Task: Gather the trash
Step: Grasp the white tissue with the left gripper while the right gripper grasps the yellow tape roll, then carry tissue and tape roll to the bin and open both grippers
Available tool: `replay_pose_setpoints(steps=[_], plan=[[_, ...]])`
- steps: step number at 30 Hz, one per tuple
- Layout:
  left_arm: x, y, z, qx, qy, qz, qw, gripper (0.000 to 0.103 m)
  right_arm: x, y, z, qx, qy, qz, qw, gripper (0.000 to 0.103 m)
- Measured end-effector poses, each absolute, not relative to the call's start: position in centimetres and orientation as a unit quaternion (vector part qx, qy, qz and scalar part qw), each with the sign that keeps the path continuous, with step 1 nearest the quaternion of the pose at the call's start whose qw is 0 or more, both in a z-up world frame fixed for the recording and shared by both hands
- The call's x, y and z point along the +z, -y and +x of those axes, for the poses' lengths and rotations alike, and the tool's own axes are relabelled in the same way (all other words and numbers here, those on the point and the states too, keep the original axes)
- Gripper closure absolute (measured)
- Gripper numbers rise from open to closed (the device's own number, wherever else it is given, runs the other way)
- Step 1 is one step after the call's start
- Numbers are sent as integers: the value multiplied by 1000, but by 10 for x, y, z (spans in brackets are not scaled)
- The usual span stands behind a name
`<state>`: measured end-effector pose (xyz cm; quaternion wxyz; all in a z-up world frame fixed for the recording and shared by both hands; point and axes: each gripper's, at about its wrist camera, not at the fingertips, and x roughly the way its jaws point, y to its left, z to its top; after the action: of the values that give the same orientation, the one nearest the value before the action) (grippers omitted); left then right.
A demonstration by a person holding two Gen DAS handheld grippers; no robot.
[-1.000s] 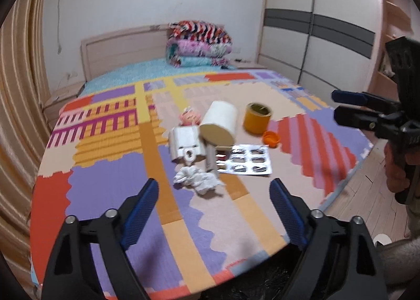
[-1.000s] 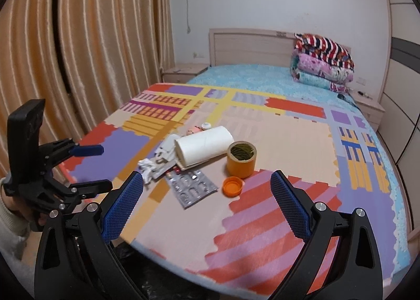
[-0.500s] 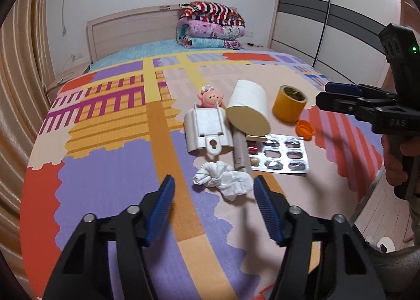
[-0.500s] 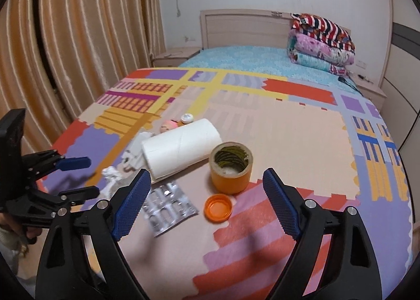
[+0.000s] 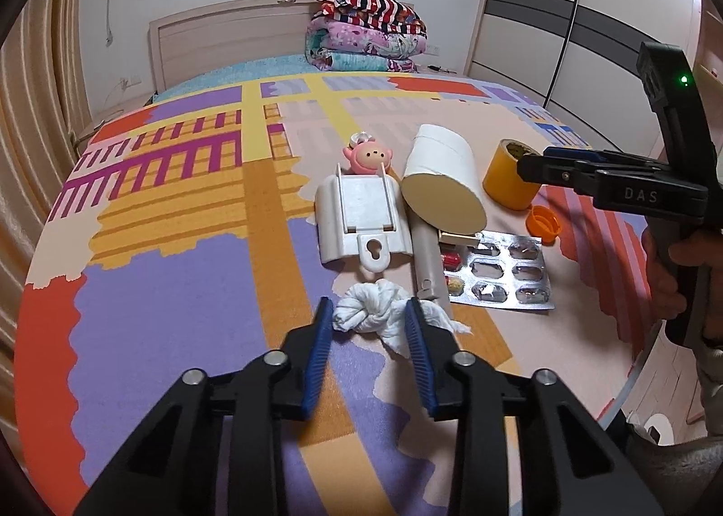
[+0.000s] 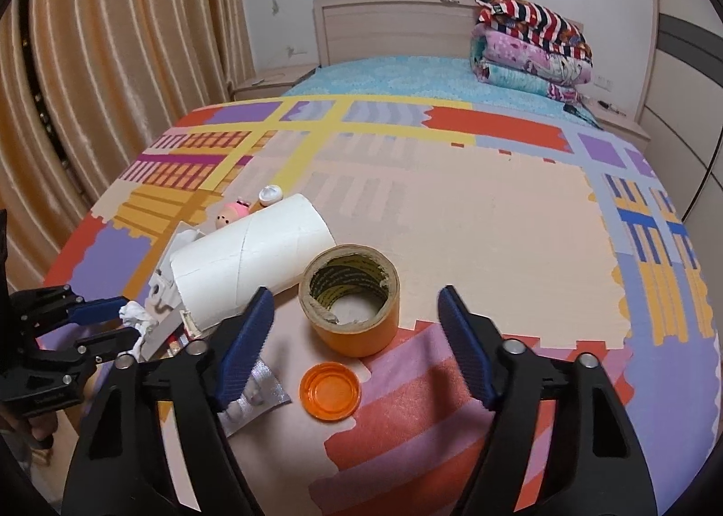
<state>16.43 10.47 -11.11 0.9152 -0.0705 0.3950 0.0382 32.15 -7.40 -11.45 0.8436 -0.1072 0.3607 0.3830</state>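
A bed covered by a patchwork-coloured mat point(image 5: 180, 335) carries a small heap of clutter near its foot edge. At the left of the heap, the left gripper point(image 5: 368, 312) has just been closing its jaws around a crumpled white tissue point(image 5: 375, 312); the blue pads sit at either side of the wad, narrow apart, and whether they already press it cannot be told. Just beyond the tissue lies a white plastic holder point(image 5: 361, 222) with a pink cartoon figure point(image 5: 366, 157) at its far end. To the right, a white paper roll point(image 5: 440, 186) lies on its side, touching the holder and resting over a beige tube point(image 5: 429, 263). A silver blister pack point(image 5: 501, 272) of pills lies beside the tube, toward the foot edge. Farther right stands an orange tape roll point(image 6: 350, 297), upright with its hollow core empty, touching the paper roll. An orange cap point(image 6: 330, 389) lies open side up, just nearer the foot edge. The right gripper point(image 6: 354, 312) has just been closing too, its jaws still wide apart, flanking the tape roll without touching it. Folded blankets point(image 6: 528, 50) are stacked by the headboard, at the far right corner.
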Motion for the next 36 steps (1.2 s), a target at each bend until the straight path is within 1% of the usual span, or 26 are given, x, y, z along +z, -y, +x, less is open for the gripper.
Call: replay_pose_setpoints(steps=[1,3,8,19,28,36], plan=[[-111,-105,164,38,-395,-72,915,80,-115,74,322,385,-362,-105,843,46],[-110,-106,163,38,-393,-75,916,82,-117,75,324,388,-365,-102,840,56],[-103,-104,157,41,-384,-69,920,85,-115,77,320,392,-358,-100,842,56],[-69,-90,125,42,-343,-58,936,85,-92,99,297,404,-322,-97,851,57],[-42,-56,91,24,-310,-37,950,85,-68,130,255,429,-293,-81,851,57],[-42,-33,69,2,-308,-29,951,85,-64,154,210,453,-279,-84,843,57]])
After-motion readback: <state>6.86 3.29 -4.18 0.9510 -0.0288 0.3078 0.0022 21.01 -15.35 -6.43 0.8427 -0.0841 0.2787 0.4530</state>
